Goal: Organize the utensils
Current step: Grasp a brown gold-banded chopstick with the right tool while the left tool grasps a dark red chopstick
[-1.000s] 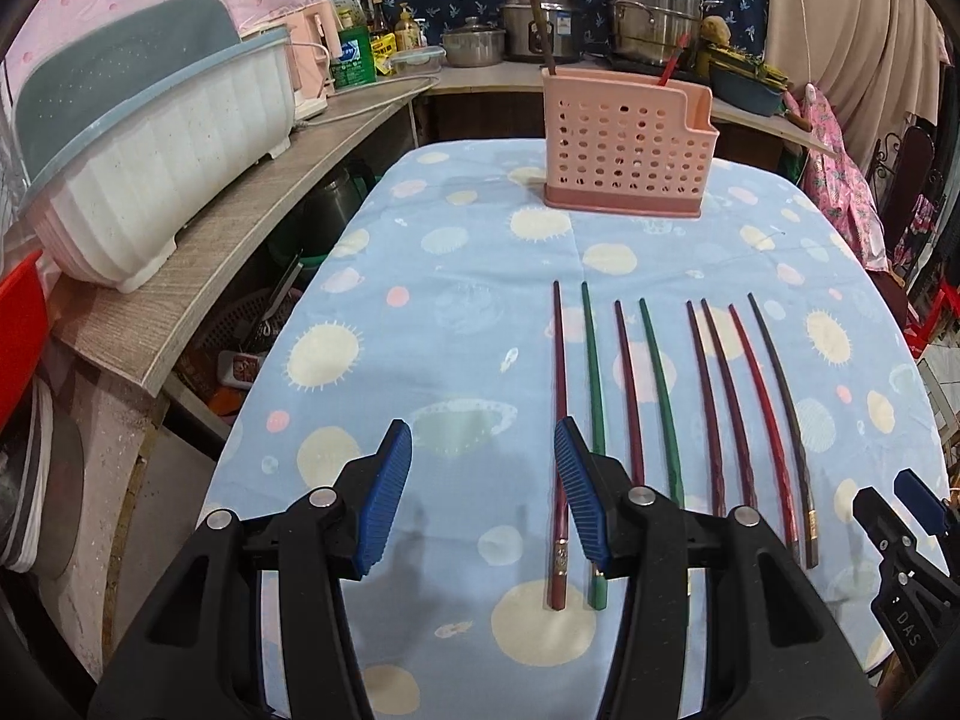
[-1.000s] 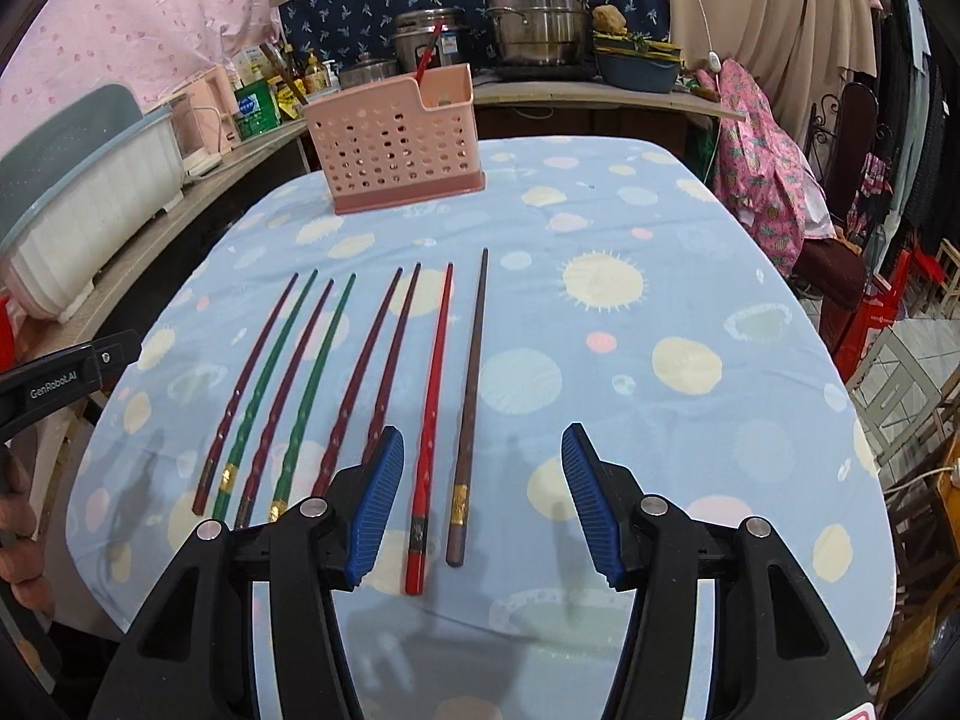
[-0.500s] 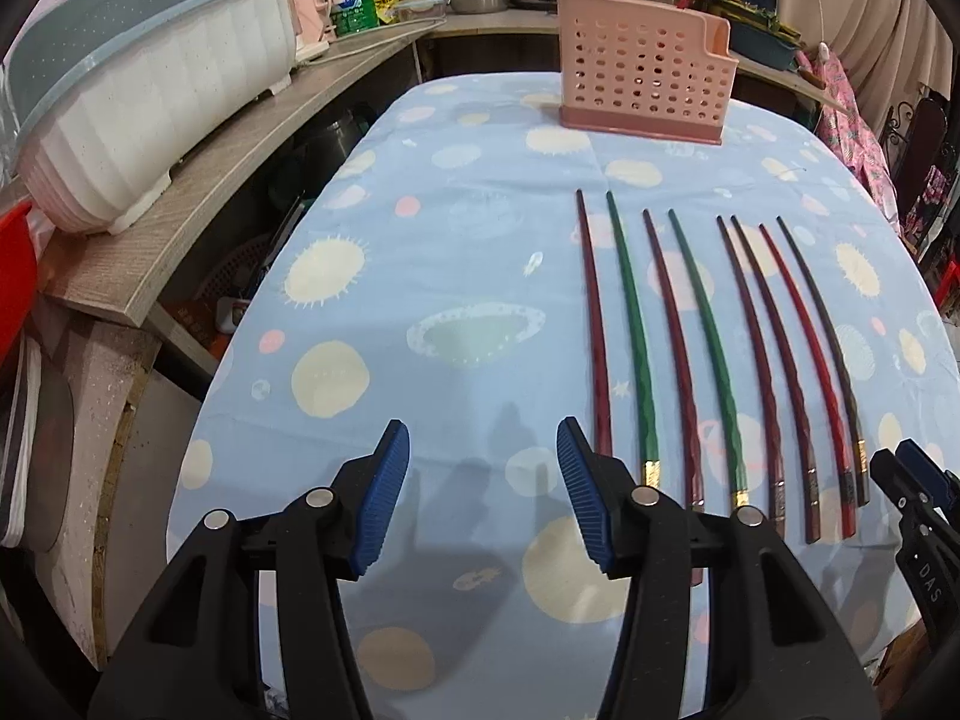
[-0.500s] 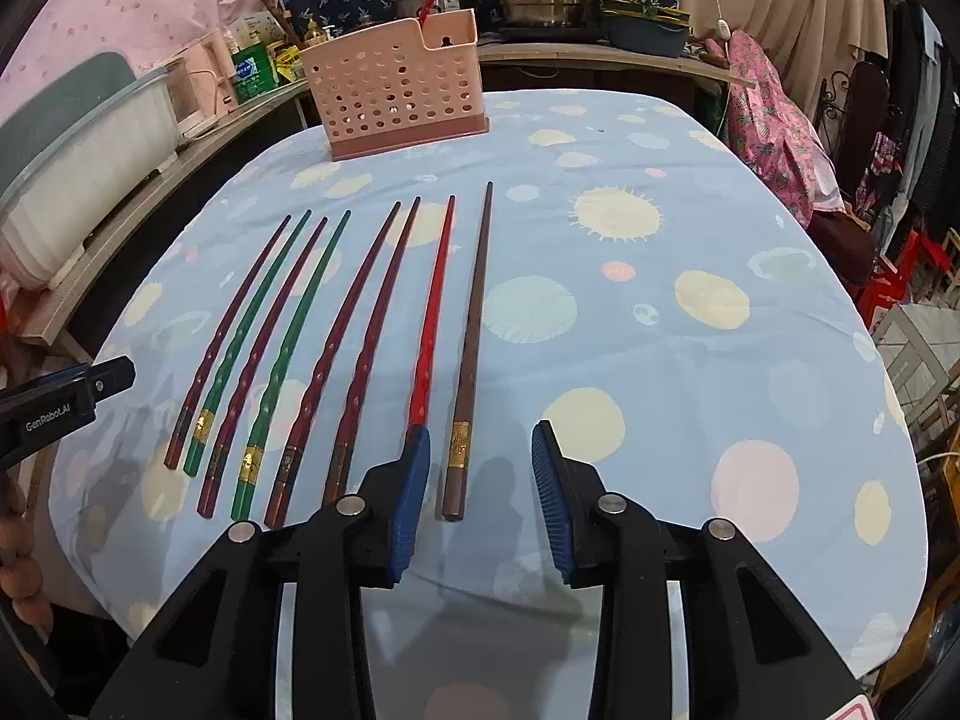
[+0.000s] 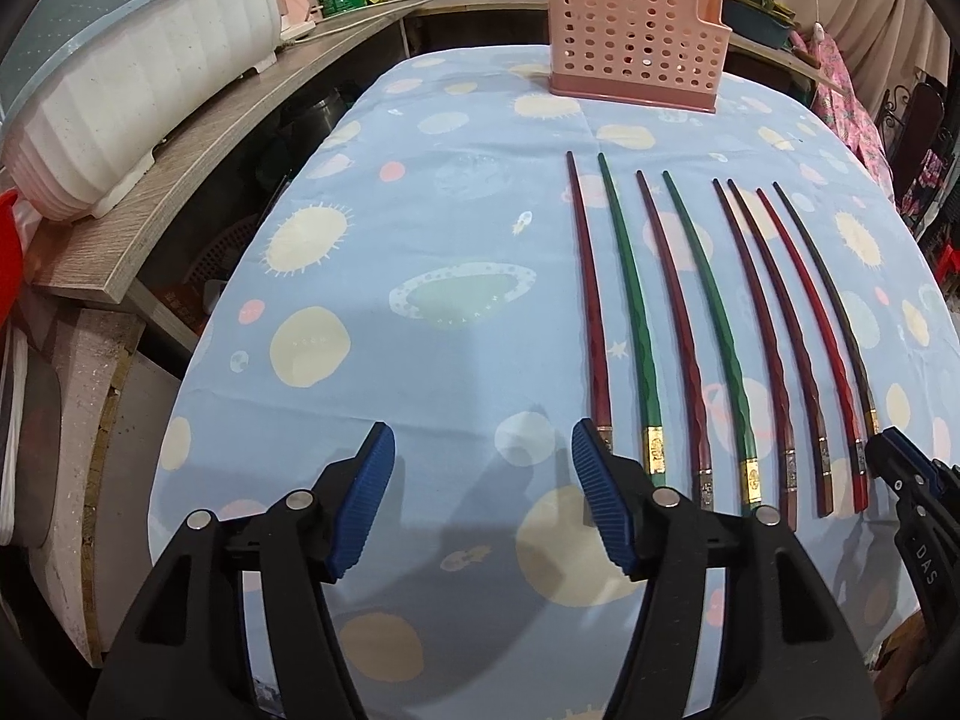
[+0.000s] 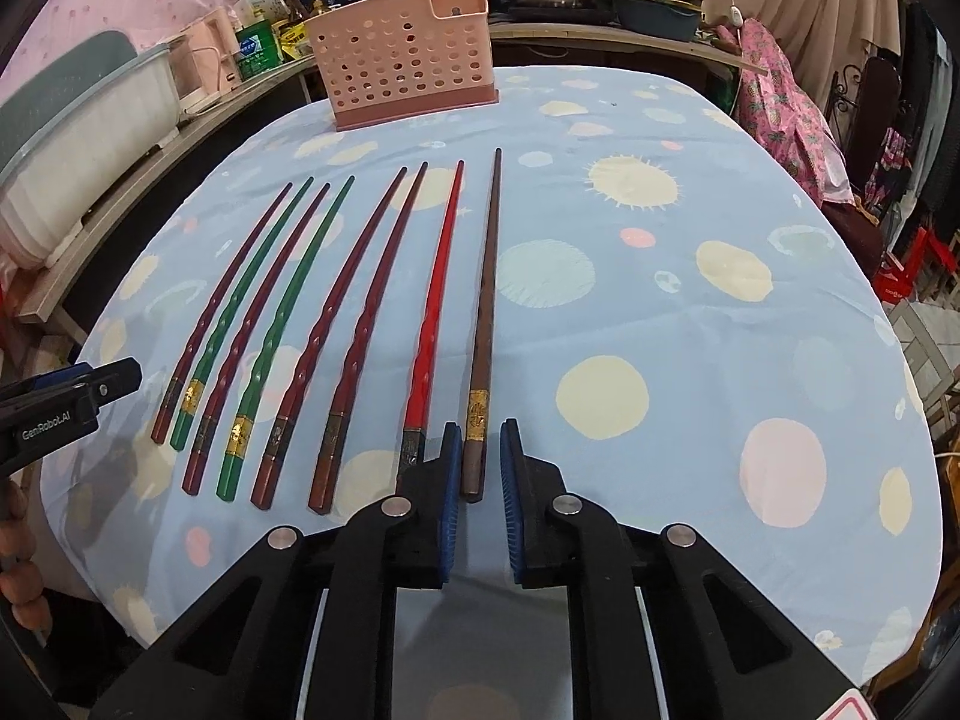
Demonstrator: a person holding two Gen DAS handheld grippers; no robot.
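In the left wrist view, eight chopsticks [image 5: 708, 324] lie side by side on the blue tablecloth [image 5: 420, 228], dark red, green, red and brown. The pink holder [image 5: 636, 54] stands beyond them. The left gripper [image 5: 483, 456] is wide apart, holding nothing. A white dish rack [image 5: 138, 78] sits on the counter.

In the right wrist view, the right gripper [image 6: 480, 450] is narrowly apart around the brown chopstick [image 6: 485, 324], not touching it.
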